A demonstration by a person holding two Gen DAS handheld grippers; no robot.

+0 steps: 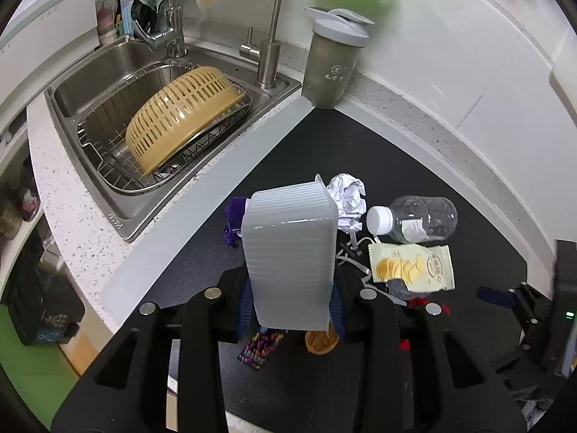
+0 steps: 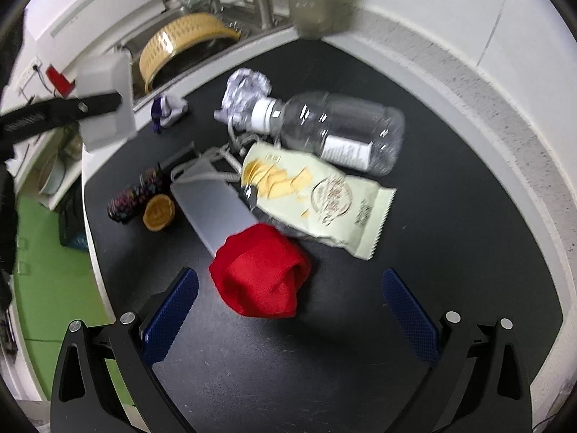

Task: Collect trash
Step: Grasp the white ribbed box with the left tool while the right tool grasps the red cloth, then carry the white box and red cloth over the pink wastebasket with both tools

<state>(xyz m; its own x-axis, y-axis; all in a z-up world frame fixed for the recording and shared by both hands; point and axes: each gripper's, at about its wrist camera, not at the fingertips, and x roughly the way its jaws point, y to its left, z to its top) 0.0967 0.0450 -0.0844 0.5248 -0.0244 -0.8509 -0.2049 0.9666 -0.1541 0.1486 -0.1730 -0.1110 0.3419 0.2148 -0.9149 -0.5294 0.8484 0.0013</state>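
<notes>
The grey ribbed container (image 1: 288,245) was clamped between the blue pads of the left gripper (image 1: 293,310), clear of the black mat (image 2: 450,245) and above its left edge, beside the sink (image 1: 72,86). It sat tilted in a grip low on its walls. If it twisted or slid, it could drop onto the litter or tip out whatever went in. The right gripper (image 2: 289,288) hung with its jaws wide apart, straddling the red cloth (image 2: 263,270) near the mat's front edge, and it touched nothing.

The trash lay clustered mid-mat. The clear bottle (image 2: 342,130) lay on its side toward the far edge and, being round, could probably roll if nudged. The chip packet (image 2: 324,198) touched the bottle and overlapped the grey pouch (image 2: 212,205), so a pinch there could drag its neighbours or slip off the slick film. The red cloth might not be trash at all, and taking it would be a mistake. The crumpled paper (image 2: 247,86), the dark wrapper (image 2: 133,195) and the round orange piece (image 2: 158,213) were small and could be scattered toward the left edge.

The container's mouth and inside could not be seen from either camera. In the left wrist view it covered much of the pile, and the right wrist view was blurred. What the orange piece was remained unclear. The pouch's cords disappeared under the packet.
</notes>
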